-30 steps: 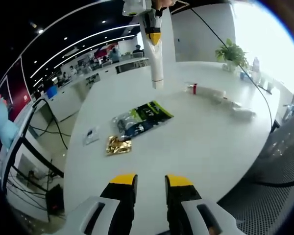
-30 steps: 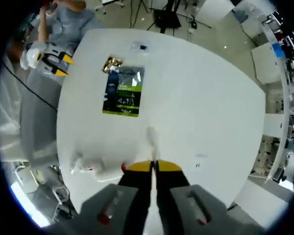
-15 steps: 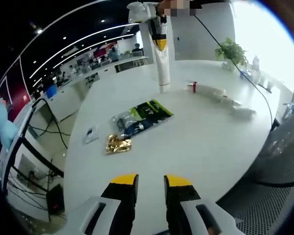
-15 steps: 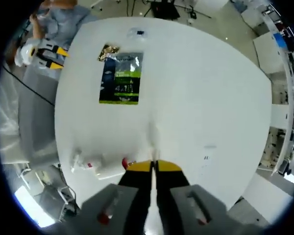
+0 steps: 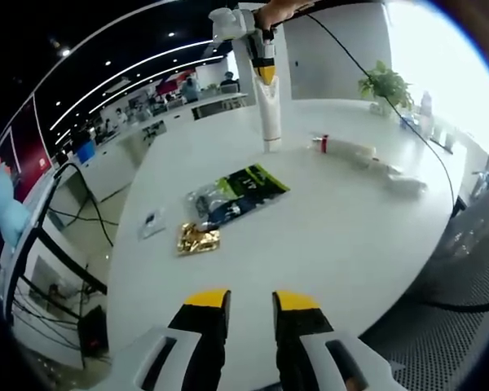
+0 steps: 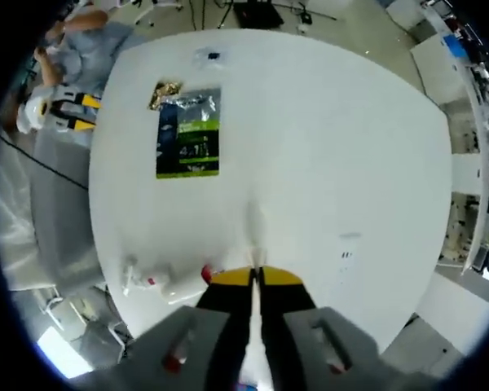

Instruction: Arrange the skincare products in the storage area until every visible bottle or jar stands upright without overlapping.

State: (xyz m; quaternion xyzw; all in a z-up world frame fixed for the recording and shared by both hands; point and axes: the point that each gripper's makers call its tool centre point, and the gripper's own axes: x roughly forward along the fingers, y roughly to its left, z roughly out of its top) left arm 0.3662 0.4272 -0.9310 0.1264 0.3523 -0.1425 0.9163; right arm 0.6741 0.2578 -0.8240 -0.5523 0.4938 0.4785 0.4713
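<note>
While your left gripper (image 5: 250,303) hangs low over the near edge of the white table (image 5: 326,236), its two yellow-tipped jaws stand a little apart with nothing between them. Ahead of those jaws lie a gold foil sachet (image 5: 198,239) and, just beyond it, a dark green-and-silver pouch (image 5: 238,195), both flat on the tabletop. Further out and to the right of the jaws, several white skincare bottles (image 5: 350,152) lie on their sides in a loose row, one with a red band at its neck.

Your right gripper (image 5: 264,69) comes into the left gripper view from the top, pointing straight down, your hand above it. It is clamped on a white tube (image 5: 269,114), which hangs upright with its lower end at or just above the table, near the lying bottles.

From the right gripper view you look straight down along the closed jaws of the right gripper (image 6: 255,277), the white tube (image 6: 253,232) reaching from between them towards the table. Just left of the jaws lie the white bottles (image 6: 163,281); well ahead sits the pouch (image 6: 188,135). The left gripper (image 6: 63,111) shows at the far left, beside the table edge.
</note>
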